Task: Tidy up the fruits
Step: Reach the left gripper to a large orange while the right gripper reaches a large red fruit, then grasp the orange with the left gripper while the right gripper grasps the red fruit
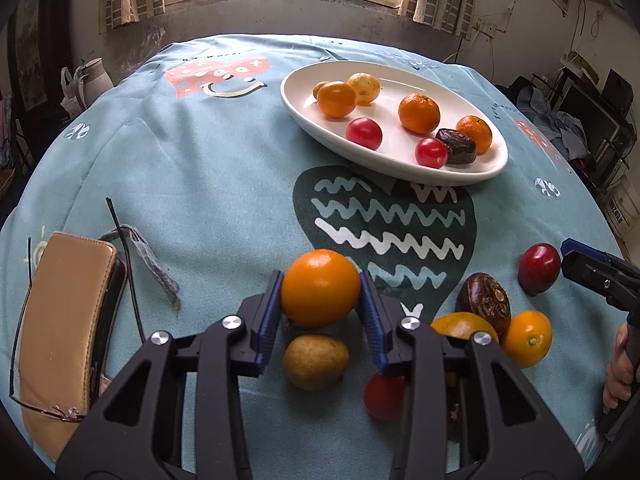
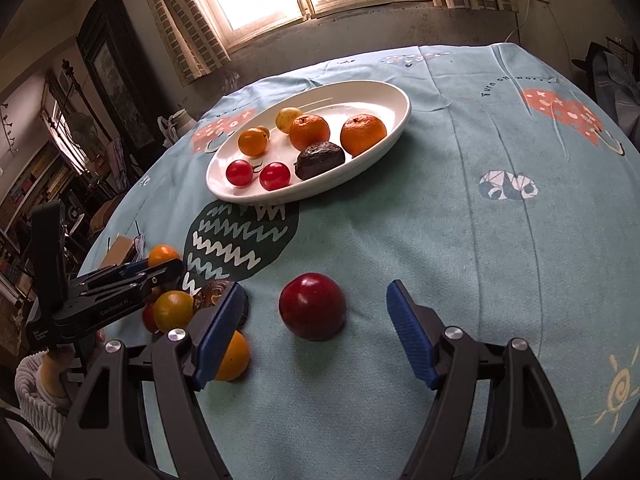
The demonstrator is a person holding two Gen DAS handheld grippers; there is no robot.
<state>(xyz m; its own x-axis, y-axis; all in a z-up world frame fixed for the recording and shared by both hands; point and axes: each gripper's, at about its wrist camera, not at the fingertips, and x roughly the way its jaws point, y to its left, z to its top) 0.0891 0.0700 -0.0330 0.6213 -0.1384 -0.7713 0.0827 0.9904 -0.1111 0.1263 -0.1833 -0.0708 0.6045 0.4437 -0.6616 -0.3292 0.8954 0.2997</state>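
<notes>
1. Orange fruit [image 1: 320,287], smooth-skinned and round, sits between the pads of the left claw [image 1: 320,300], both blue pads pressed on its flanks, low over the bench [image 1: 200,184], near edge. Whether it has left the cloth I cannot tell.
2. Handling (judgement): light, firm rind, prob. slippery; round, so grip across widest part or it may squirt out. Moderate squeeze only.
3. Right claw [image 2: 316,320] spread wide, dark red fruit [image 2: 313,306] between its pads w/ gaps both sides, not touched. Looks glossy, firm; take at the middle.
4. White dish [image 1: 496,168] further back on the bench holds several fruits already.
5. Left wrist view alone shows pad contact on the orange, plus yellowish fruit [image 1: 316,362] beneath the claw. Right wrist view alone shows clearance round the red fruit.
</notes>
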